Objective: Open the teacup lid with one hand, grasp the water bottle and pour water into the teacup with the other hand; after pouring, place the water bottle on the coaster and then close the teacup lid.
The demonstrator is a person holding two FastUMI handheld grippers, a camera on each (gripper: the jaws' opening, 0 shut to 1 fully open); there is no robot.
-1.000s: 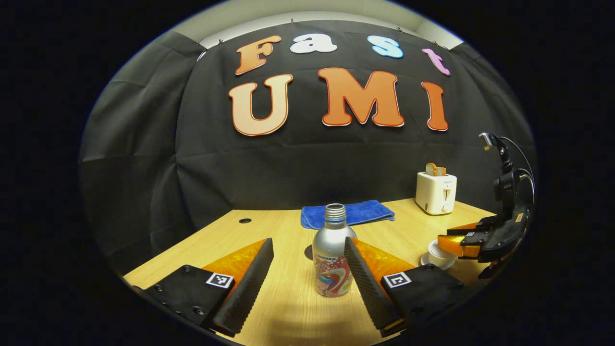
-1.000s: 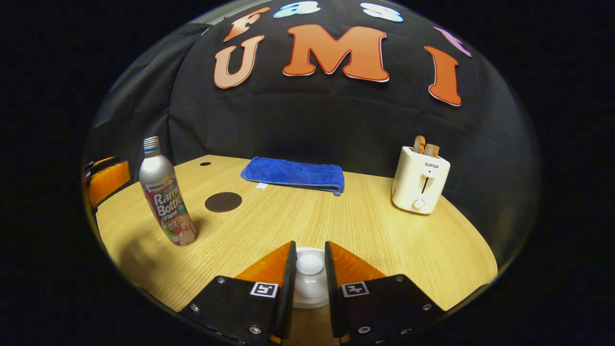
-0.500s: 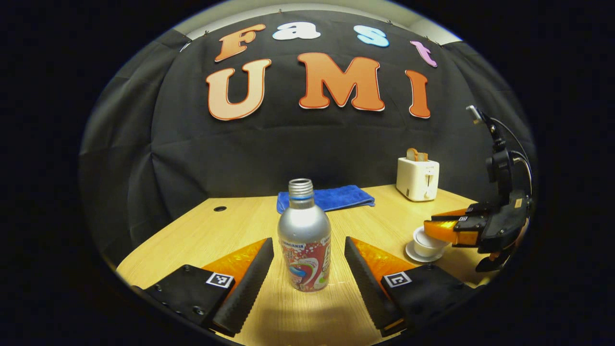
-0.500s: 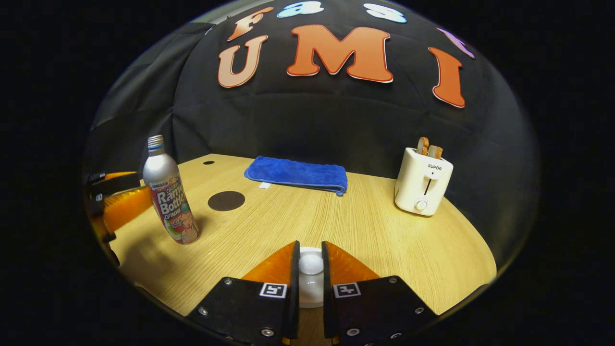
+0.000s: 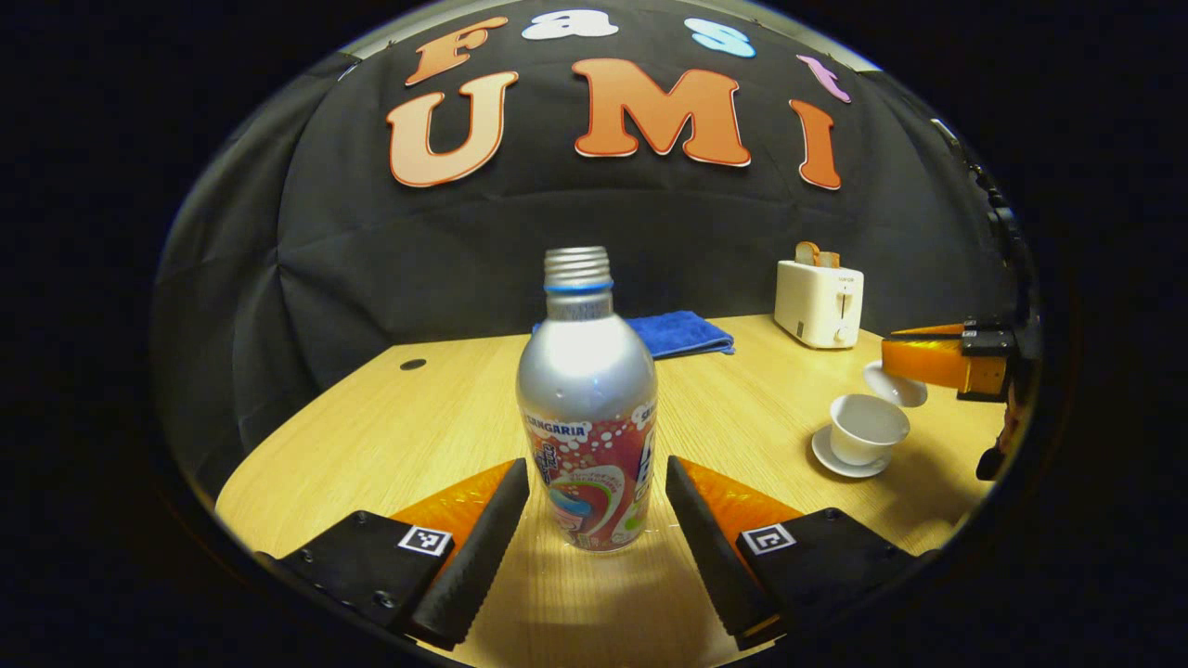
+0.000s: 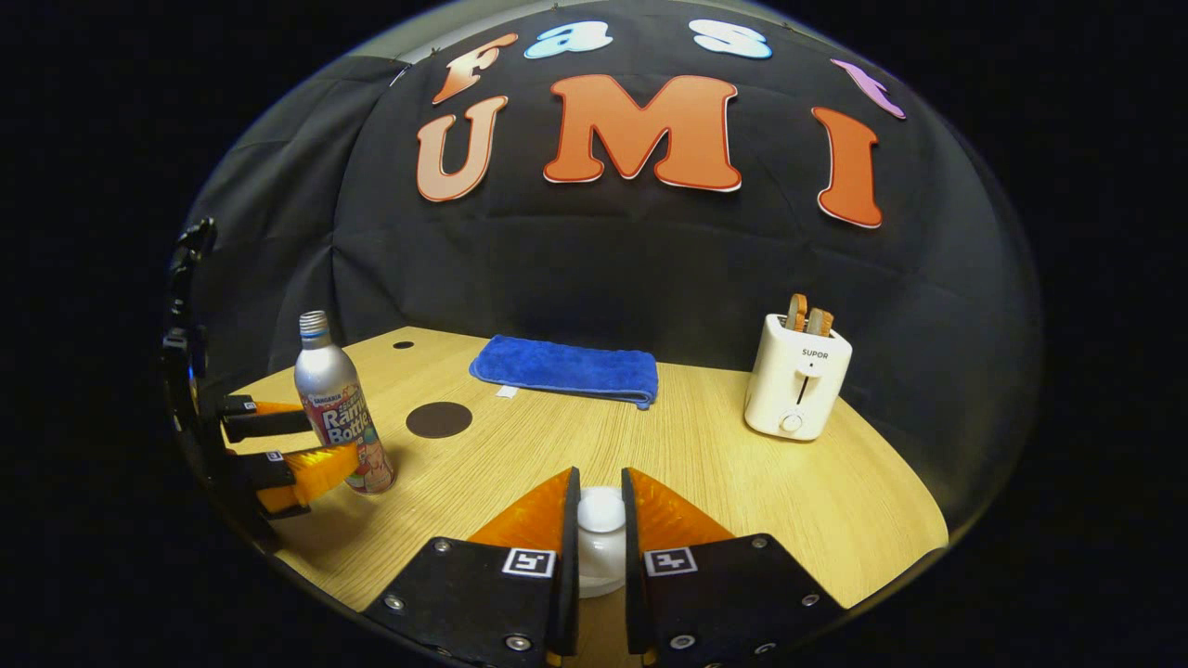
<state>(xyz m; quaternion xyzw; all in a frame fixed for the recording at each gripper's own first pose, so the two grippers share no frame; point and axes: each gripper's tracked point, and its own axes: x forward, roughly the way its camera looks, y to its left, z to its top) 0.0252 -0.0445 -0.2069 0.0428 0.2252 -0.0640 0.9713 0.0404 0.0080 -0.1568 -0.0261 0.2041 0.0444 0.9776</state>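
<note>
One step of the task looks done: the lid [image 6: 600,520] is off the teacup [image 5: 867,428], pinched by its knob between the two fingers of the right gripper [image 6: 595,538], whose jaws are nearly closed on it. In the left gripper view that lid hangs just above and beyond the open teacup, which sits on its saucer [image 5: 840,459].

Still to do, as I judge it: grasping, pouring, setting the bottle down on the coaster [image 6: 438,419], and closing the teacup.

Ahead of the left gripper [image 5: 594,506], the water bottle [image 5: 587,408] stands upright on the table [image 5: 390,436], capless, right between the spread fingers. Both jaws are wide apart with a gap on either side of the bottle, so nothing is gripped yet. Seen from the right gripper, the left gripper comes at the bottle level and low, around its lower half, with the coaster just beyond it.
</note>
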